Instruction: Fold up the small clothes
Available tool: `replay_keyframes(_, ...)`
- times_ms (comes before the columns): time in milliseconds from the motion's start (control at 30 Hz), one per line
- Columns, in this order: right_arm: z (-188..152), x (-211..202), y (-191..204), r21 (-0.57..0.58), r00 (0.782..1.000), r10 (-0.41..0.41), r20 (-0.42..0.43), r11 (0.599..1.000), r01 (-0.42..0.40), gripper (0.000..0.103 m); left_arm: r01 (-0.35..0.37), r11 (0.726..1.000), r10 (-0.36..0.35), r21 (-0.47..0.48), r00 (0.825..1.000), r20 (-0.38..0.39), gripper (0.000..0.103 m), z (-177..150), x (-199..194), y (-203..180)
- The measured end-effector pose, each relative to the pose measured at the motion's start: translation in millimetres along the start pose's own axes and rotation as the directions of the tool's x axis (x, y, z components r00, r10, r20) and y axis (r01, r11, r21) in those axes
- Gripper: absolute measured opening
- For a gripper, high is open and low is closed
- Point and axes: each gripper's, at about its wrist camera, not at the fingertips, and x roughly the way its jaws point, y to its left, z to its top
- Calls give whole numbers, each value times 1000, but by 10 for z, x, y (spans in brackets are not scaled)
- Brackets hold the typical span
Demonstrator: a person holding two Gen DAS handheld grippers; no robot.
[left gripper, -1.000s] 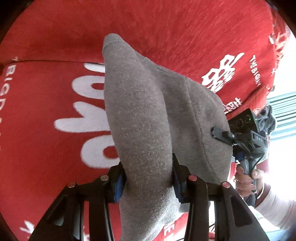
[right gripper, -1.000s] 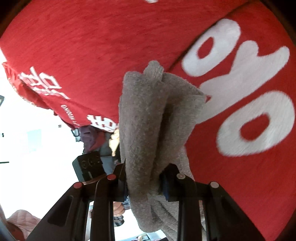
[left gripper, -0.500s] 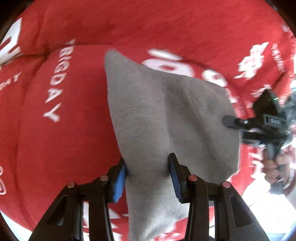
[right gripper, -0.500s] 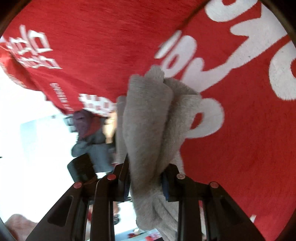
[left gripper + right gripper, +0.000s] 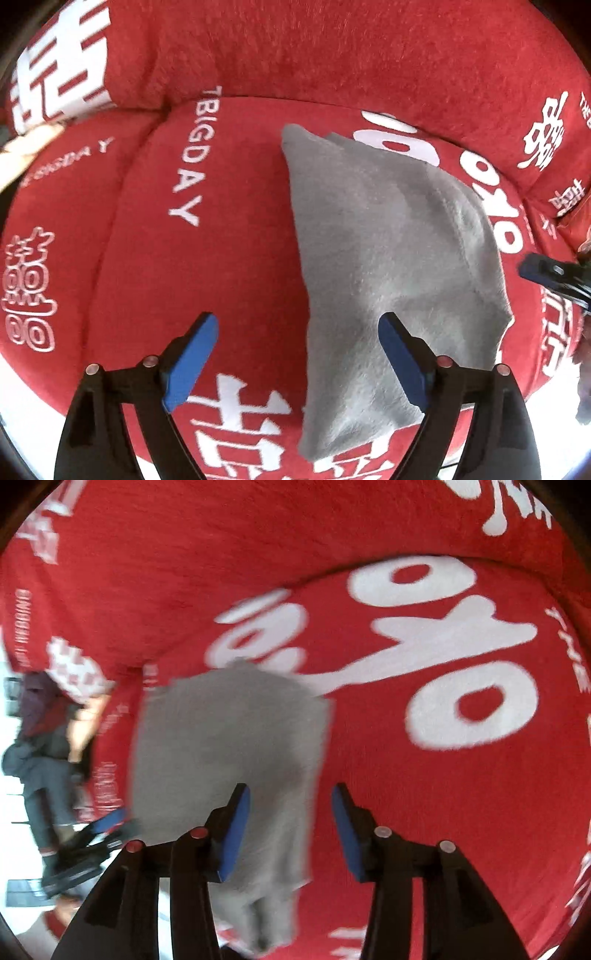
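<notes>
A small grey fleece garment [image 5: 388, 266] lies folded on a red sofa seat [image 5: 229, 258] with white lettering. My left gripper [image 5: 299, 354] is open above its near left part, blue pads spread wide, holding nothing. In the right wrist view the same grey garment [image 5: 229, 746] lies on the seat, slightly blurred. My right gripper [image 5: 290, 830] is open over its near right edge and empty. The right gripper's tip [image 5: 546, 273] shows at the right edge of the left wrist view, and the left gripper [image 5: 92, 842] shows low at the left of the right wrist view.
The red sofa backrest [image 5: 332, 51] rises behind the seat, with an armrest [image 5: 554, 140] at the right. A seam [image 5: 122, 206] divides two seat cushions. A person in dark clothes [image 5: 40, 746] sits beyond the sofa's left end. The bright floor lies past the seat's front edge.
Both grippers opened and let go of the grey garment, which now lies on the seat. Both grippers have drawn back a little from it.
</notes>
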Motion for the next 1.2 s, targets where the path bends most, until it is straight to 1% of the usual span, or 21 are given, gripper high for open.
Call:
replay_keyframes(33,-80,-49,101,-9,999,39,4,999,-39,41,-25,1000,25,10,1000,2,91,-27,-24,-13)
replay_keyframes(67,-145,-68,149,-18,998,64,1,998,-64,39,-39,999,39,17,999,-2,103,-44,-29,-27)
replay_keyframes(133,-282,-28,341,-41,993,118,-31,992,-119,36,-73,997,73,33,997,9,103,-87,-59,-55)
replay_keyframes(267,-461,284,389,-55,993,63,-104,996,-69,31,-67,997,66,31,998,18,103,-134,-116,-113)
replay_keyframes(300,-478,354,337,-39,992,52,-111,998,-57,24,-62,998,61,31,998,15,103,-133,-114,-139)
replay_keyframes(333,-499,394,263,-20,993,31,-110,999,-34,11,-61,998,60,31,998,15,103,-147,-136,-146)
replay_keyframes(367,-508,406,167,8,994,24,-102,1000,-23,4,-56,998,56,34,998,18,103,-162,-159,-149)
replay_keyframes(400,-526,383,82,51,995,34,-92,998,-30,1,-52,998,51,39,998,20,103,-173,-173,-159)
replay_keyframes(467,-557,298,-16,112,996,59,-72,992,-51,1,-55,997,54,48,998,14,103,-205,-207,-169)
replay_keyframes(533,-586,193,36,104,997,41,-60,994,-35,3,-47,998,47,47,999,8,103,-239,-249,-173)
replay_keyframes(567,-605,140,63,95,998,31,-57,995,-25,7,-38,998,38,44,999,3,103,-253,-271,-175)
replay_keyframes(633,-666,48,109,91,998,3,-62,996,3,7,-20,999,21,41,1000,-9,103,-279,-317,-189)
replay_keyframes(800,-776,-117,219,96,995,-51,-83,994,59,8,-68,992,71,103,997,-24,103,-304,-495,-335)
replay_keyframes(900,-825,-237,242,79,991,-89,-97,992,97,8,-61,992,66,113,997,-36,103,-283,-626,-396)
replay_keyframes(967,-857,-289,300,73,989,-106,-105,991,114,11,-59,993,63,106,997,-41,103,-273,-714,-424)
replay_keyframes(1000,-871,-323,340,70,988,-111,-106,990,119,19,-59,993,64,106,997,-43,103,-269,-746,-436)
replay_keyframes(1033,-872,-343,374,67,987,-118,-105,990,125,40,-62,993,67,104,997,-45,103,-267,-785,-448)
replay_keyframes(1067,-876,-381,426,58,986,-132,-102,989,139,53,-57,993,62,101,997,-48,103,-267,-825,-460)
replay_keyframes(1100,-876,-407,470,51,985,-145,-97,987,151,74,-52,994,57,95,997,-51,103,-269,-867,-469)
replay_keyframes(1133,-878,-439,506,45,984,-154,-93,986,159,81,-51,995,56,90,997,-52,103,-266,-905,-473)
replay_keyframes(1200,-883,-517,582,38,982,-173,-80,984,176,81,-54,995,59,83,996,-61,103,-267,-975,-487)
